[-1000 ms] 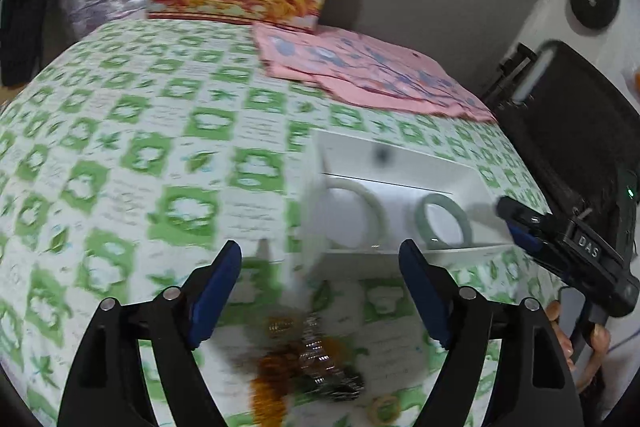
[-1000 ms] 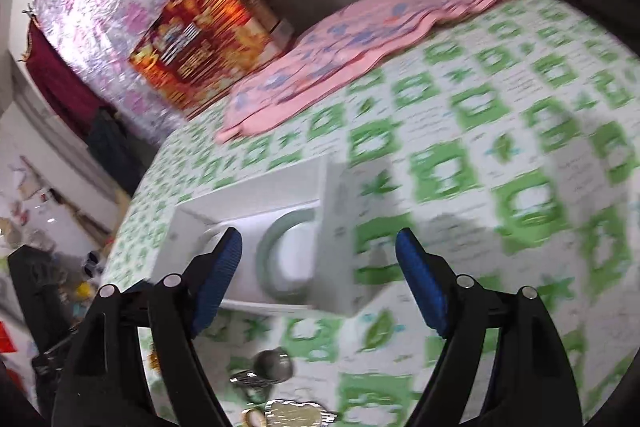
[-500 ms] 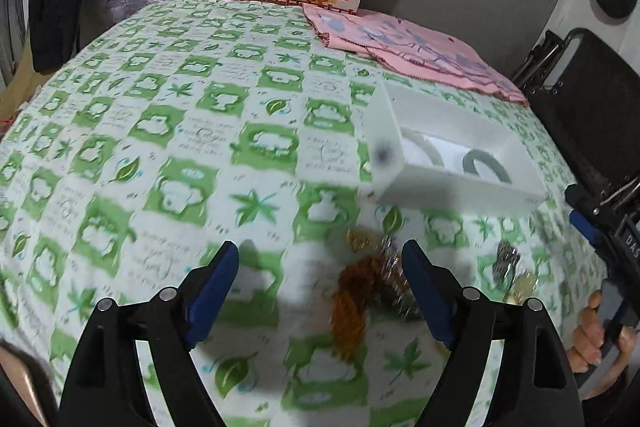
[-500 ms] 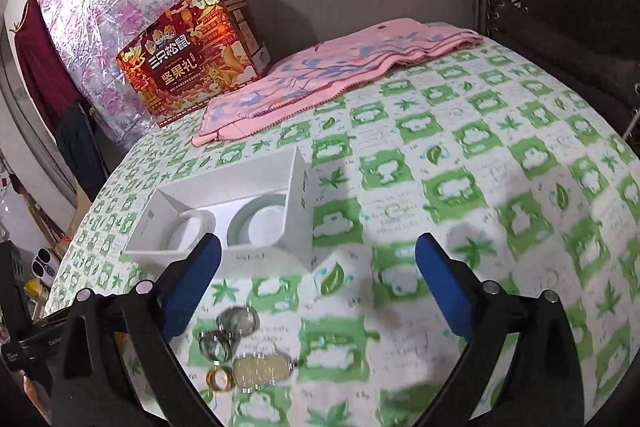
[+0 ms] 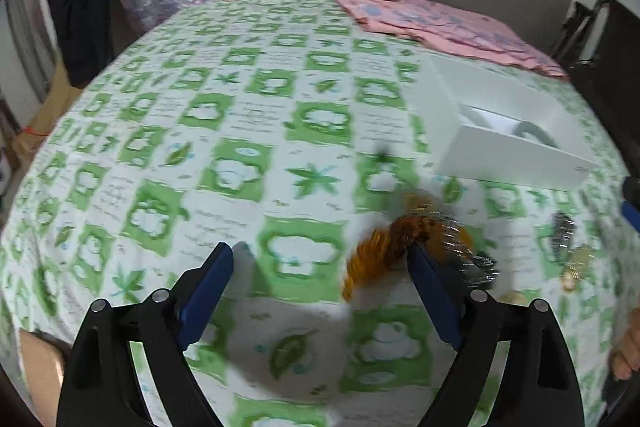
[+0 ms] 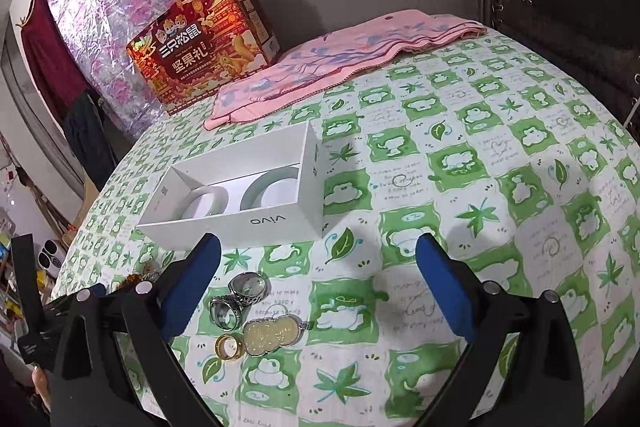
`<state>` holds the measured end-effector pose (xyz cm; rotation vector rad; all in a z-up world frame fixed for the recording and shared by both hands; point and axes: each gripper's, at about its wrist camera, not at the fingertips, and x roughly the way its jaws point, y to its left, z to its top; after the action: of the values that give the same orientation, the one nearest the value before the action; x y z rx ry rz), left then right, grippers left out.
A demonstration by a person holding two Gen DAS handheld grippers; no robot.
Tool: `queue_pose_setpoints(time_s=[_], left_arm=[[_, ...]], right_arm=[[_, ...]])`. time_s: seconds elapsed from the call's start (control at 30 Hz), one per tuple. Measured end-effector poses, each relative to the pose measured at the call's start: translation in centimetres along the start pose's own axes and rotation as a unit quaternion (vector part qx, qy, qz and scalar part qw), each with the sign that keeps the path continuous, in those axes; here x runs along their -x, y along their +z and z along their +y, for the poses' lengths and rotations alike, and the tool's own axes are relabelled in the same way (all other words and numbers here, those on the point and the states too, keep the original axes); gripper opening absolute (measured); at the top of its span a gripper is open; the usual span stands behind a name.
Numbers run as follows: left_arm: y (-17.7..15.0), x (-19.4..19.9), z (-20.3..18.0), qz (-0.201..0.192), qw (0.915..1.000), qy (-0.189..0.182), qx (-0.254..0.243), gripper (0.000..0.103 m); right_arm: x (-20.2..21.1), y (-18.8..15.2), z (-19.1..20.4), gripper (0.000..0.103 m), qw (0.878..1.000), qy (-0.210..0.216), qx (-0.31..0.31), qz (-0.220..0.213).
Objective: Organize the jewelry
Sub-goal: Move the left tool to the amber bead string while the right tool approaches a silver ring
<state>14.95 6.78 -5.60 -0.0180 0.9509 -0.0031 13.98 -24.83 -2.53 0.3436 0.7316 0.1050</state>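
Rings (image 6: pixel 240 301), near bed's front edge: small, hard, slippery; I would pinch one across its band. Box (image 6: pixel 256 195) holds two bangles. Both my claws (image 6: pixel 318 279) (image 5: pixel 320 291) gape wide, empty.

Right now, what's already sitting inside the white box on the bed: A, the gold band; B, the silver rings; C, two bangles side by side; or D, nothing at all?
C: the right wrist view shows two pale bangles lying side by side in the white box, while the silver rings and the gold band lie outside it on the green-patterned cloth.
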Motion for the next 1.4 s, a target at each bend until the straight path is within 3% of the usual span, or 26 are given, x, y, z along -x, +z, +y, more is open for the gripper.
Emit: queue_pose_setpoints(time_s=[0.07,0.17,0.27,0.43,0.6,0.8,0.97,1.07,1.17,1.27,1.4], left_arm=[[0.2,-0.3,1.0,0.002,0.9996,0.022,0.019,0.087],[0.2,0.1,1.9,-0.005,0.9991,0.022,0.034,0.087],[0.2,1.0,0.8,-0.024,0.9995,0.017,0.006,0.087],[0.4,1.5,-1.6,-0.054,0.9966,0.042,-0.046,0.087],[1.9,0.1,-1.9,-0.031,0.9990,0.002,-0.032,0.087],[1.1,-0.5,0.6,-0.009,0.9983,0.056,-0.012,0.087],[0.9,-0.1,3.1,-0.005,0.9991,0.026,0.033,0.087],[0.8,-0.1,2.6,-0.003,0.9993,0.032,0.022,0.088],[0.8,-0.3,1.9,0.001,0.9990,0.044,0.006,0.096],[0.7,-0.5,1.7,0.006,0.9992,0.040,0.007,0.097],[0.6,-0.7,2.2,0.010,0.9993,0.030,0.020,0.098]], right_arm=[[0.0,0.0,0.0,0.093,1.000,-0.001,-0.001,0.000],[0.0,0.0,0.0,0.093,1.000,-0.002,-0.001,0.002],[0.0,0.0,0.1,0.093,1.000,-0.002,0.000,0.002],[0.0,-0.1,0.1,0.093,1.000,0.001,0.001,0.002],[-0.1,-0.2,0.6,0.093,1.000,-0.003,0.012,0.005],[-0.1,-0.2,0.6,0.093,1.000,-0.006,0.010,0.002],[0.0,-0.3,0.8,0.093,1.000,0.001,0.011,0.005],[0.0,-0.6,1.1,0.093,1.000,0.009,0.015,0.012],[-0.2,-1.2,1.6,0.093,0.999,0.020,0.024,0.028],[0.0,-2.0,2.7,0.085,0.998,0.023,0.051,0.036],[-0.1,-3.3,4.5,0.067,0.994,0.027,0.097,0.053]])
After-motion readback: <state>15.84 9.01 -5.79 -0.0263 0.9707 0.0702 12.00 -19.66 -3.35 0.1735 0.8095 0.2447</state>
